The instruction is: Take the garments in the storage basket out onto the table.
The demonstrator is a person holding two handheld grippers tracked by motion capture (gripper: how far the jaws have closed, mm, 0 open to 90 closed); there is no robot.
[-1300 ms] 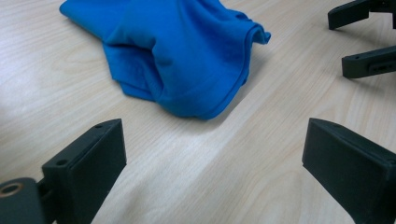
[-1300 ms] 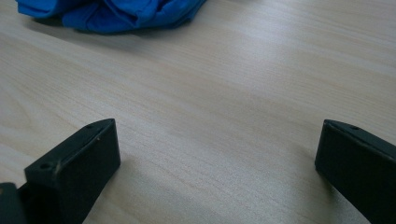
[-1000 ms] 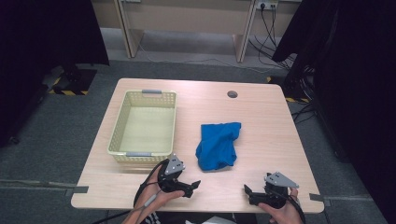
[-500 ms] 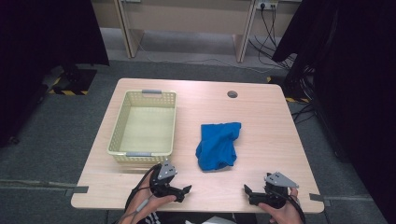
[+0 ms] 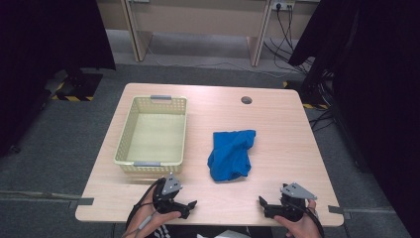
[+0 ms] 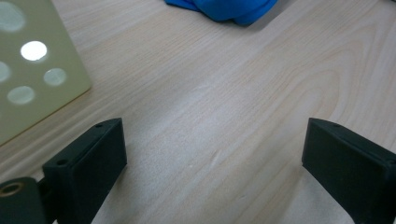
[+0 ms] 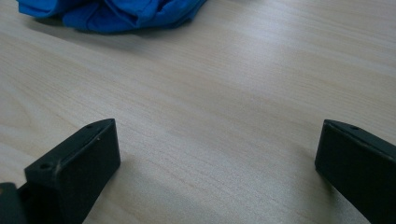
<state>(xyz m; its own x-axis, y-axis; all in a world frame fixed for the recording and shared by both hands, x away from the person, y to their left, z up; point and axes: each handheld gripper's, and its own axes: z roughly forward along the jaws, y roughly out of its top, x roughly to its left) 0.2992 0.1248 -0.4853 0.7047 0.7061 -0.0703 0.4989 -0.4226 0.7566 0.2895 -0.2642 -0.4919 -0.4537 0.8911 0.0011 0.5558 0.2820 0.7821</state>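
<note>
We see from the high view a light wooden table (image 5: 277, 124) with a crumpled blue cloth (image 5: 231, 154) lying a little right of its middle. At about 9 o'clock from the cloth stands a pale yellow basket (image 5: 126, 141) with small grey handles; the two are apart and do not touch, and bare wood shows between them.

The left claw (image 5: 187, 207) rests low at the near edge of the table, at about 7 o'clock from the cloth and just at 5 o'clock from the near right corner of the basket. In the left gripper view its two black jaws stand wide apart with only bare wood between them — they hold nothing. The same view shows the perforated wall of the basket (image 6: 32, 70) at 10 o'clock and the lower edge of the blue cloth (image 6: 229, 9) at 12 o'clock, both clear of the jaws.

The right claw (image 5: 263, 204) sits also at the near edge, at about 5 o'clock from the cloth, held by a hand (image 5: 297, 225) that comes in from below. In the right gripper view its jaws are spread wide as well and are empty; the cloth (image 7: 112, 14) lies ahead at 11 o'clock, well apart from them.

Both claws are near the table surface; we cannot tell if they touch it.
</note>
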